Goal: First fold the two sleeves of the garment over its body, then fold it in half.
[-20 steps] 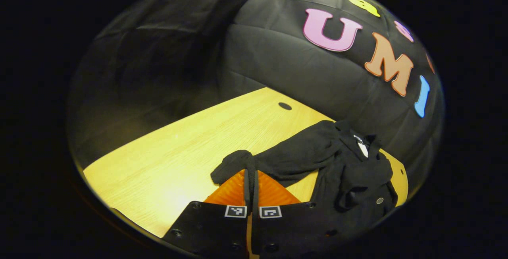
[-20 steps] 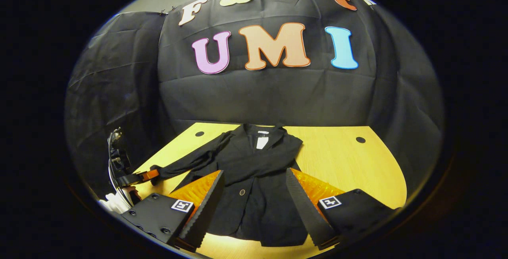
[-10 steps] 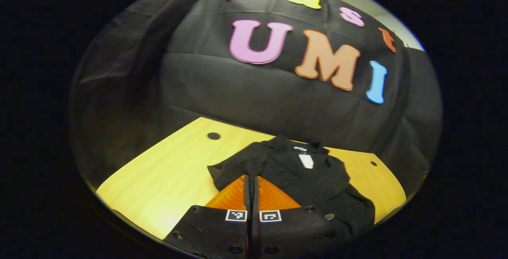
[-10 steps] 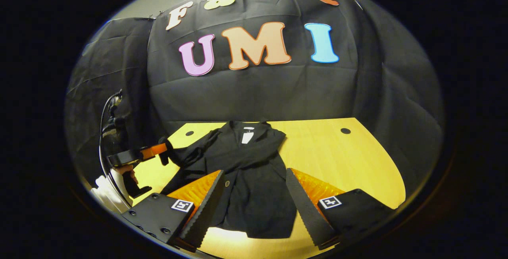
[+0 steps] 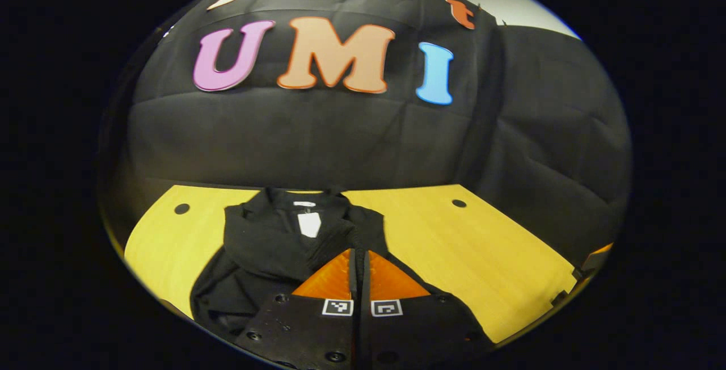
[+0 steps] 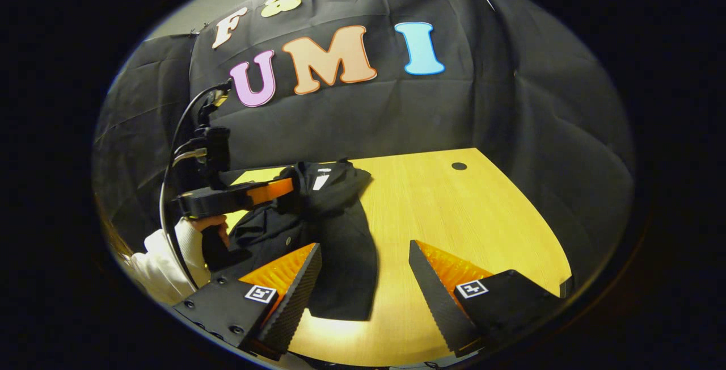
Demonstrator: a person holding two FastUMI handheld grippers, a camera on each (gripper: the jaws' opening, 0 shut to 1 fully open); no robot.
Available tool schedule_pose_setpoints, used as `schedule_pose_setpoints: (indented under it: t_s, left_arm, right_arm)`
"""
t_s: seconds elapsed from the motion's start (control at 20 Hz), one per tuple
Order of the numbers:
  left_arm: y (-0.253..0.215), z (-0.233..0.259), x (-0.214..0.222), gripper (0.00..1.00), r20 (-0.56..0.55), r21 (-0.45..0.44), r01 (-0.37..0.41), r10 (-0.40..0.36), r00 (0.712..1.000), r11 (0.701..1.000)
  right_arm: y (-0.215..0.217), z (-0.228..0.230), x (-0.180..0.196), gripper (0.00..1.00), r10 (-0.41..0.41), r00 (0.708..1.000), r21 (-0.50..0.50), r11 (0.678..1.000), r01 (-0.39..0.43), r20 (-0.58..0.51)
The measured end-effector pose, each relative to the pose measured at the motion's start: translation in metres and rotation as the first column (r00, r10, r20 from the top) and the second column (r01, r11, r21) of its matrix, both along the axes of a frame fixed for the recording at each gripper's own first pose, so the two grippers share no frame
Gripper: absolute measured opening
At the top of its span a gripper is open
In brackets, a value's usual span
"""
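Observation:
A black jacket lies on the wooden table, collar toward the wall, a white tag at its neck. My left gripper is shut on the cuff of one black sleeve and holds it up over the jacket's body. In the right gripper view the left gripper hangs above the jacket with the sleeve draped from its tips. My right gripper is open near the front edge, with the jacket's hem and bare table between its fingers.
A hand in a white sleeve holds the left gripper, with a cable looping above it. Round holes sit near the table's back corners. Bare wood stretches to the right of the jacket.
My left gripper has carried the sleeve cuff from out at the jacket's left side up and over its body. The right gripper has swung to the right and stayed open.

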State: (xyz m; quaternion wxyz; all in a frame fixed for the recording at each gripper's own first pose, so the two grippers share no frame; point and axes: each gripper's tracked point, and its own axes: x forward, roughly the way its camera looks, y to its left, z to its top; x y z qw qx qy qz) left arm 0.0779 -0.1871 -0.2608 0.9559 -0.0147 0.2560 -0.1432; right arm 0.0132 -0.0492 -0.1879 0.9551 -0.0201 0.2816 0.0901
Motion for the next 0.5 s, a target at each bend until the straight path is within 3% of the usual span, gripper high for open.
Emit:
schedule_pose_setpoints:
  t_s: [0.25,0.4,0.45,0.5]
  left_arm:
    - [-0.03,-0.041,-0.013,0.0,-0.091,0.035,0.013,-0.01,0.996,0.999]
    - [-0.037,-0.049,-0.019,0.12,-0.113,0.017,-0.01,0.011,0.994,1.0]
    - [-0.039,-0.051,-0.021,0.36,-0.116,0.011,-0.005,0.006,0.993,1.0]
    - [-0.04,-0.051,-0.024,0.52,-0.115,0.007,0.0,0.001,0.993,1.0]
  right_arm:
    - [-0.02,-0.012,0.005,0.99,0.004,0.999,0.024,1.0,-0.003,-0.044]
    - [-0.025,-0.014,0.012,0.99,0.019,0.998,0.03,0.999,-0.018,-0.053]
    - [-0.025,-0.014,0.014,0.99,0.027,0.998,0.031,0.999,-0.025,-0.053]
    - [-0.026,-0.013,0.015,0.99,0.035,0.998,0.032,0.999,-0.034,-0.052]
